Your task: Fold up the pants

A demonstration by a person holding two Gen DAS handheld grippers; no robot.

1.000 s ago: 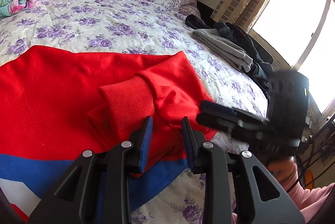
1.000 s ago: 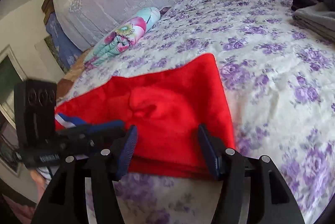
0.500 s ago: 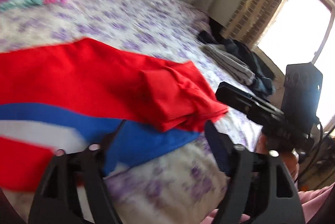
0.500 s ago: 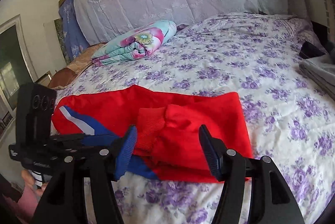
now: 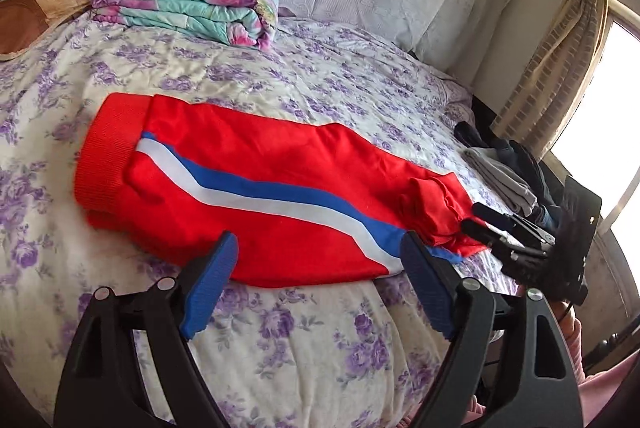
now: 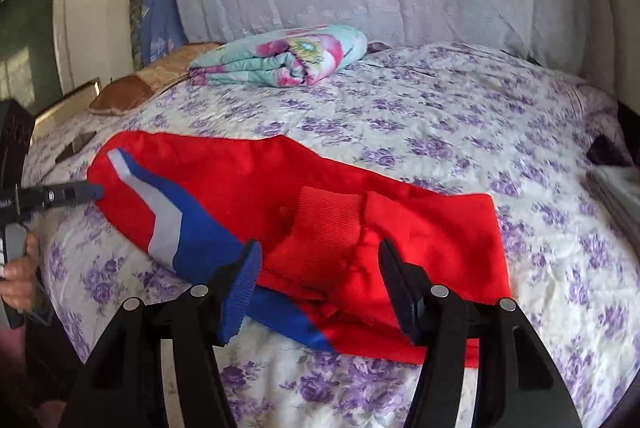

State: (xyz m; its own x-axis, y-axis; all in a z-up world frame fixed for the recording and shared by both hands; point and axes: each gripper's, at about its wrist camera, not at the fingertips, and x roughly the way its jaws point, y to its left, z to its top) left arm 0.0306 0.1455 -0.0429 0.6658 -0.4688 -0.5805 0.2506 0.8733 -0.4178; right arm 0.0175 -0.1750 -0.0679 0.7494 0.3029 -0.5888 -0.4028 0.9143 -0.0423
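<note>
Pants: the red knit pants with a blue-and-white side stripe (image 5: pixel 256 187) lie across the middle of the left wrist frame, already doubled over, the ribbed waistband at the left end and the ribbed cuffs (image 6: pixel 320 228) tucked back on top at the right end.

Bed: the purple-flowered bedspread (image 5: pixel 304 340) carries the pants near its front edge, I judge so both ends stay within reach of a person standing there.

Left hand-held gripper (image 5: pixel 320 288): low centre of its own frame, jaws spread wide with nothing between them; they have just been opening, and the pants lie just beyond the blue pads, so the cloth looks let go.

Right hand-held gripper (image 6: pixel 320 288): low centre of its frame, jaws partly apart, straddling the folded cuff end; the pads do not seem to press on the cloth.

Task stage: probably between folds; the next move likely calls for taking one end and bringing it over the other.

Surroundings: a rolled floral quilt (image 5: pixel 188 7) sits in the upper left, well apart; a pile of grey and dark clothes (image 5: pixel 508 171) lies at the right edge near the window.
</note>
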